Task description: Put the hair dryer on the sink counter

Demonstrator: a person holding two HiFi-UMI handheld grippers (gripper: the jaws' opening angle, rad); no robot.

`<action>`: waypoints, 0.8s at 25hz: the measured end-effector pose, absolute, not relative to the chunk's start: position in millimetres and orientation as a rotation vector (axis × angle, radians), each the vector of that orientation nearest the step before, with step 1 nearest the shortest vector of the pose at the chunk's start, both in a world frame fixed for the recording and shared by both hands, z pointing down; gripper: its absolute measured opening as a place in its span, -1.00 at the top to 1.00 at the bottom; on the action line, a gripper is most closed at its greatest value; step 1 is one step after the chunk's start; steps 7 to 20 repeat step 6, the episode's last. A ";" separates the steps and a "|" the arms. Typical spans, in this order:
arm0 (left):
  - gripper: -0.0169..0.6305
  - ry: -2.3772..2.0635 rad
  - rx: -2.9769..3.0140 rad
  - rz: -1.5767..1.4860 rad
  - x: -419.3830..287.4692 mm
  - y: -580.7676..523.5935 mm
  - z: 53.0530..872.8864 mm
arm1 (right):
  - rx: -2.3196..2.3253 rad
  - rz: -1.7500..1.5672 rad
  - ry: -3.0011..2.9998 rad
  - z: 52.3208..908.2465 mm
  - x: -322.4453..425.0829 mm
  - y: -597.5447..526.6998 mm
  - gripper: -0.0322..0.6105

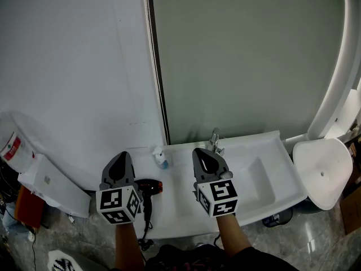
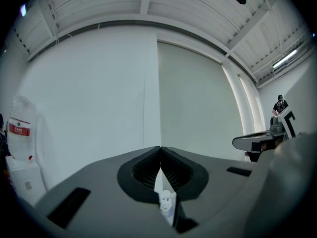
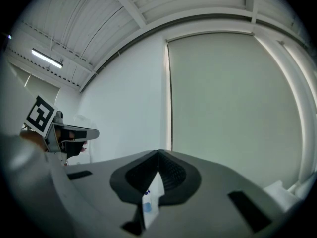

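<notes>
While the person holds both tools low in the head view, the left gripper [image 1: 120, 161] is clenched: in its own view the two dark ribbed pads of the left gripper [image 2: 160, 150] meet at their tips, with nothing between them. The right gripper [image 3: 158, 155] is closed in the same way, tips together and empty, and it sits at lower centre of the head view [image 1: 204, 157]. Neither one touches anything on the white sink counter [image 1: 180, 208] below them.

The black hair dryer with an orange-red band [image 1: 148, 188] lies on the counter at the lower left of the head view, just right of the left gripper's marker cube. Its dark cord [image 1: 147, 222] runs down over the front edge.

By count there are two grippers, each with one marker cube, and one hair dryer. One small white bottle with a blue label [image 1: 161, 158] stands near the back of the counter between the two grippers. It also shows through the gap behind the closed pads in both gripper views [image 2: 167, 205] [image 3: 150, 202]. One chrome faucet [image 1: 215, 140] stands behind one rectangular basin [image 1: 256, 176] at centre right.
</notes>
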State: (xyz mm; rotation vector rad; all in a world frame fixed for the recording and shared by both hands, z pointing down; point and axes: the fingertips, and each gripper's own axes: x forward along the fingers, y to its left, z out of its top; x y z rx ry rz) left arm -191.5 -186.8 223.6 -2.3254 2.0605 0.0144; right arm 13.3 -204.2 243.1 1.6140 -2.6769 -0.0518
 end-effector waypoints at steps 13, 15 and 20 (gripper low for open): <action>0.92 2.066 -2.335 0.000 -191.7 -189.3 227.9 | 1.613 -0.055 -2.677 243.6 11.9 -205.8 0.84; 0.92 2.066 -2.335 0.000 -191.7 -189.3 227.9 | 1.613 -0.055 -2.677 243.6 11.9 -205.8 0.84; 0.92 2.066 -2.335 0.000 -191.7 -189.3 227.9 | 1.613 -0.055 -2.677 243.6 11.9 -205.8 0.84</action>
